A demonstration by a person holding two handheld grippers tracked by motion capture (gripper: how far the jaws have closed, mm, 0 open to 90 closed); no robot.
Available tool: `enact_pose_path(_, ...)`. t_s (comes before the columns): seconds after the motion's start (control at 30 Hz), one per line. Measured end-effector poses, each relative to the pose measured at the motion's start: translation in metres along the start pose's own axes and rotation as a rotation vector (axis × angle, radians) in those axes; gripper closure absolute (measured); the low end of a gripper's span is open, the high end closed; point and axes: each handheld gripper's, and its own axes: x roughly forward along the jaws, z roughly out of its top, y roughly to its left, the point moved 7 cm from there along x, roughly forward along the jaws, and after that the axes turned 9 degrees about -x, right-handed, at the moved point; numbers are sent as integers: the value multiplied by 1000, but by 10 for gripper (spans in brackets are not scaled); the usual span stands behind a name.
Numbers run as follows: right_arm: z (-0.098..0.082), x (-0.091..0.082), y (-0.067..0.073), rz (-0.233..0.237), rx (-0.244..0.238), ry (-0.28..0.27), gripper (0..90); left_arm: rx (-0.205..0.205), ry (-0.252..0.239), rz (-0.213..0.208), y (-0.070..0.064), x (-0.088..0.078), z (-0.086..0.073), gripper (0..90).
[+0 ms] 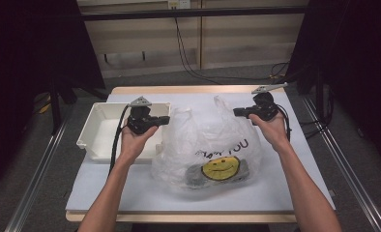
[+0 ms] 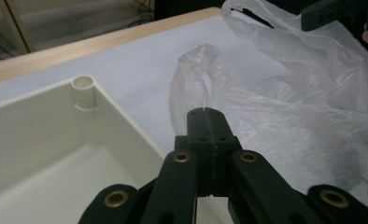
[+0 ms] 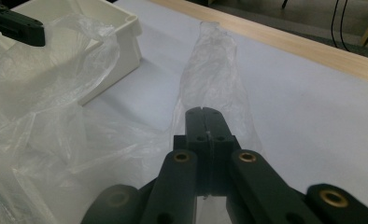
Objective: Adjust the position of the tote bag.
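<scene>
Thin, translucent white plastic carrier bag, printed with a yellow smiley face and dark lettering, lying crumpled at the middle of the white-covered table, something grey showing through its lower part. Two loop handles standing up from its far end: left handle pinched in the left gripper, right handle pinched in the right gripper. Both pairs of black jaws pressed together, film caught between the pads, nothing else in the grip.

Step in hand, by the look of it: lifting the bag by both handles, perhaps to open its mouth or carry it. Best done with both grippers rising evenly, kept level with one another, so the load hangs centred and neither loop takes all the strain. Worth holding the clamp firm throughout, since such slick film slips out easily, and moving slowly enough to avoid tearing a handle. Spreading the handles apart only gently, enough to keep the mouth open.

Just left of the bag, touching or nearly touching its side, a shallow cream-white rectangular plastic tray, apparently empty, with a round post at its corner. Beyond the white sheet, the pale wooden table edge.
</scene>
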Motion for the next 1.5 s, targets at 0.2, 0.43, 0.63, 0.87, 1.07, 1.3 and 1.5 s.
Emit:
enact_pose_path(0.2, 2, -21, 4, -3, 5, -52, 900, 22, -78, -51, -17, -18, 11, 900)
enact_pose_path(0.43, 11, -48, 11, 14, 10, -147, 900, 38, -153, -88, -33, -39, 23, 900)
enact_pose_path(0.63, 19, -73, 22, 3, -26, -186, 900, 74, -206, -104, -47, -61, 32, 900)
enact_pose_path(0.87, 26, -93, 35, -13, -68, -208, 900, 129, -255, -127, -66, -86, 40, 900)
enact_pose_path(1.07, 29, -114, 39, -40, -82, -237, 900, 148, -288, -146, -77, -108, 37, 900)
enact_pose_path(1.3, 19, -131, 43, -64, -90, -251, 900, 180, -329, -166, -87, -132, 28, 900)
enact_pose_path(1.5, 8, -147, 41, -96, -78, -256, 900, 171, -320, -188, -88, -146, 15, 900)
